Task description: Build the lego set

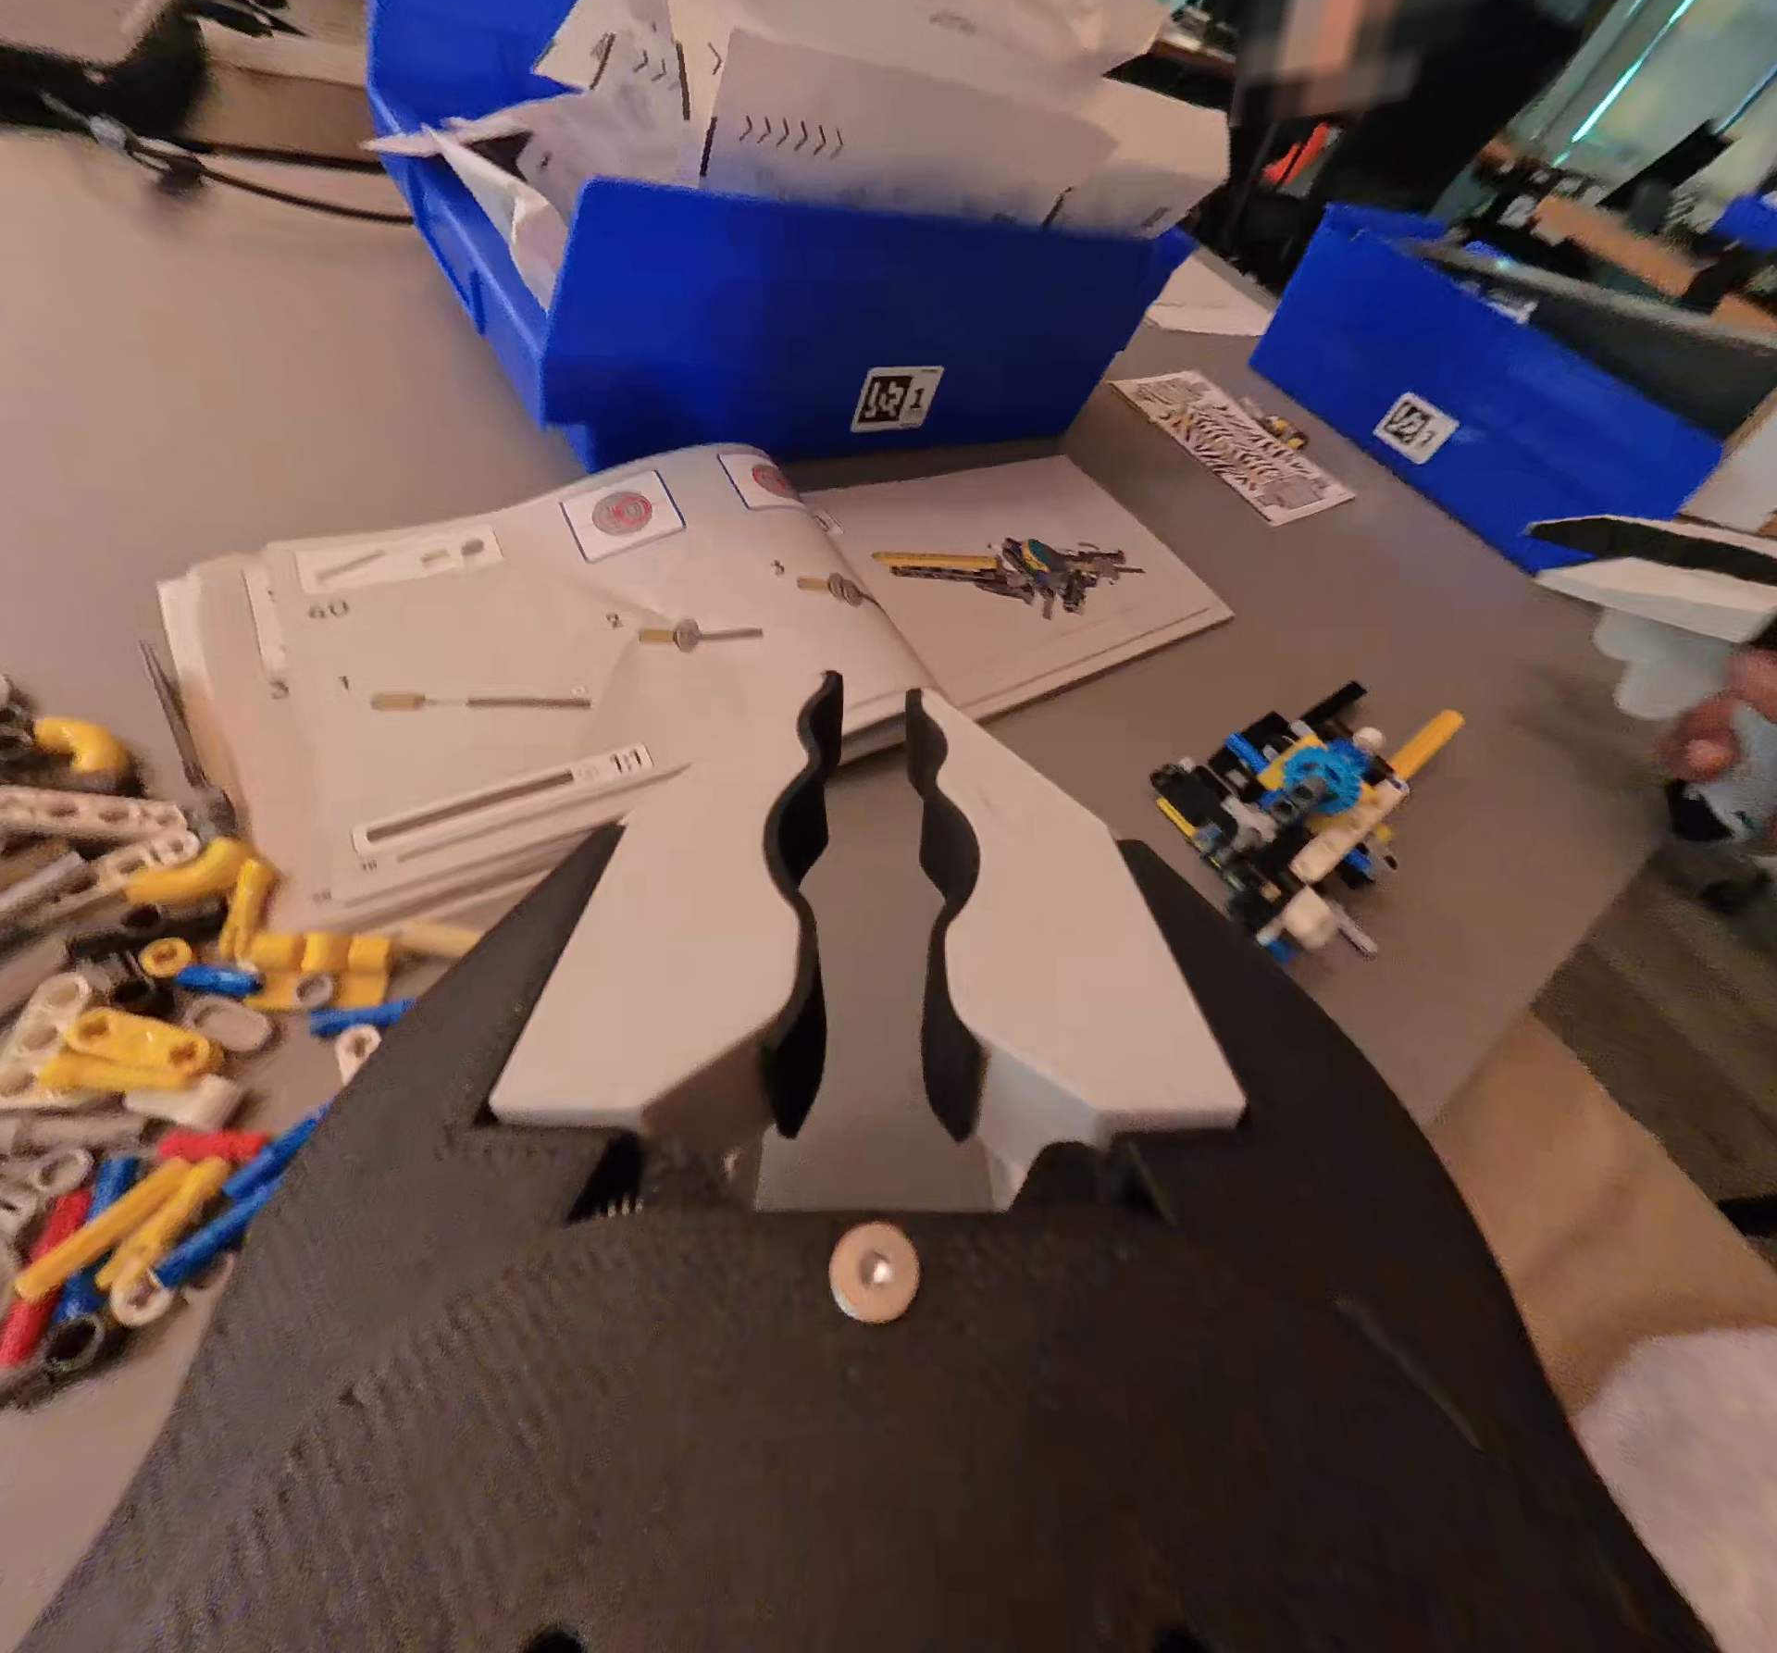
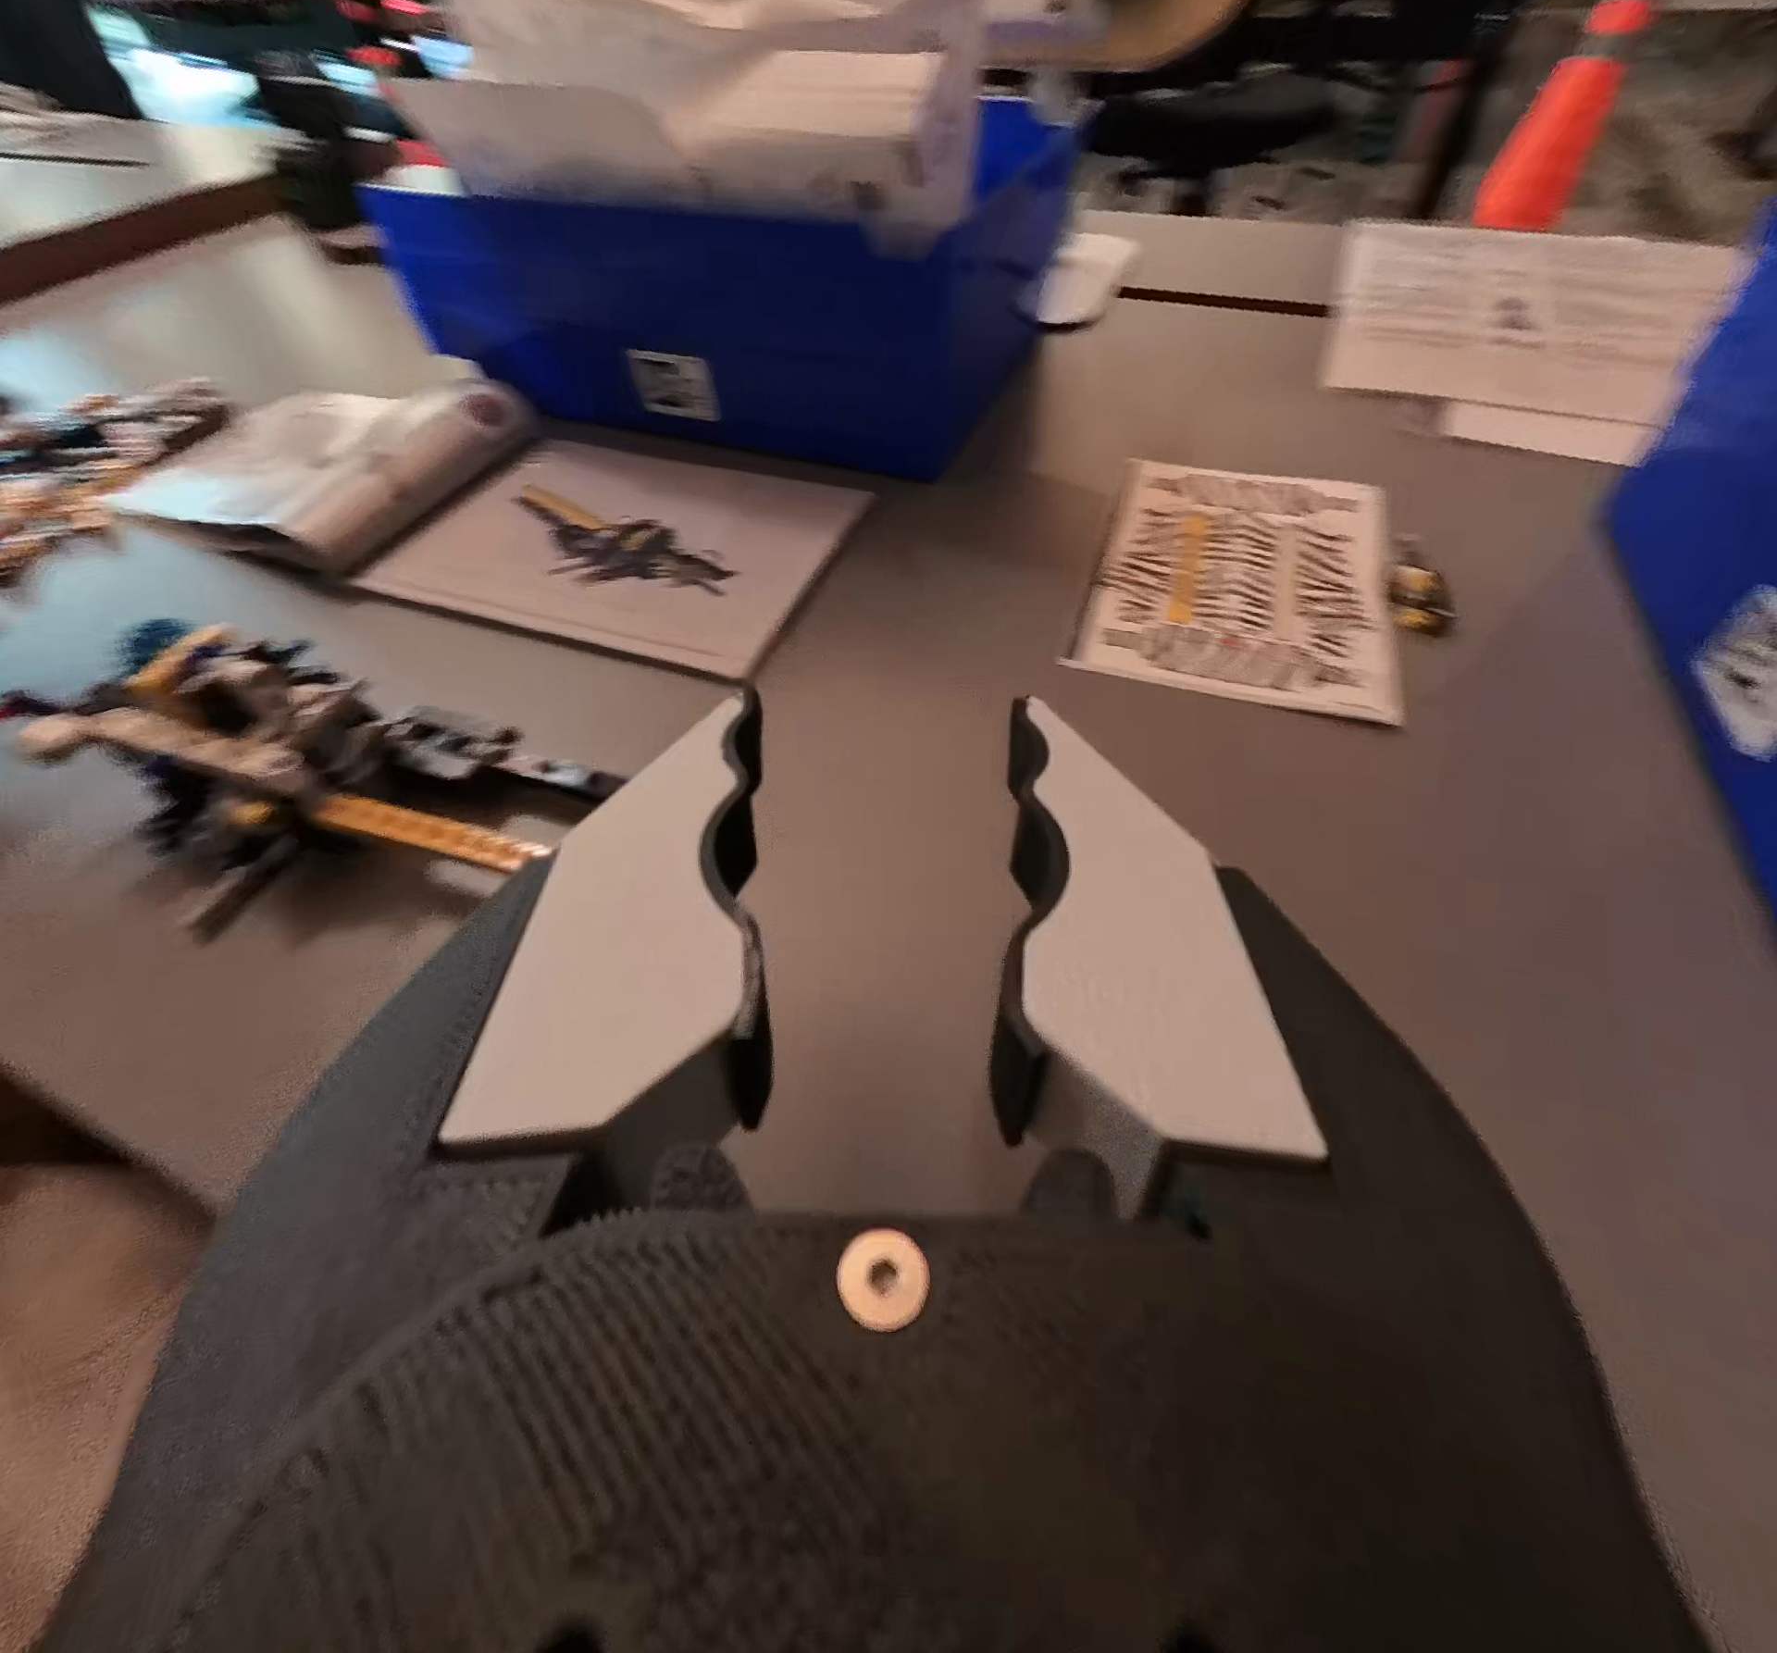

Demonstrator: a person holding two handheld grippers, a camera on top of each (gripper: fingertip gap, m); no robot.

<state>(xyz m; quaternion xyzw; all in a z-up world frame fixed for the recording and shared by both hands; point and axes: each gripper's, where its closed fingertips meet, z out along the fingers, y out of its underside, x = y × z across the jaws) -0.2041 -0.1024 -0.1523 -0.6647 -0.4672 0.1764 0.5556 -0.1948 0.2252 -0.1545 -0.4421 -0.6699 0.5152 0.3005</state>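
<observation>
A partly built black, blue, yellow and white lego model (image 1: 1288, 809) lies on the grey table, right of my left gripper (image 1: 870, 693). That gripper hovers over the open instruction booklet (image 1: 577, 645), its jaws a narrow gap apart with nothing between them. Loose lego pieces (image 1: 144, 982) are heaped at the left. In the blurred right wrist view, my right gripper (image 2: 885, 708) is open and empty above bare table. The model (image 2: 240, 741) lies to its left, the booklet (image 2: 615, 549) beyond it. The pieces (image 2: 77, 443) show at far left.
A blue bin (image 1: 817, 318) stuffed with white paper bags stands behind the booklet, also in the right wrist view (image 2: 731, 309). A second blue bin (image 2: 1712, 501) stands at right. A sticker sheet (image 2: 1240, 588) lies between them, a small yellow-black piece (image 2: 1418, 597) beside it. Across from one pair of fingers to the other is roughly 35 centimetres.
</observation>
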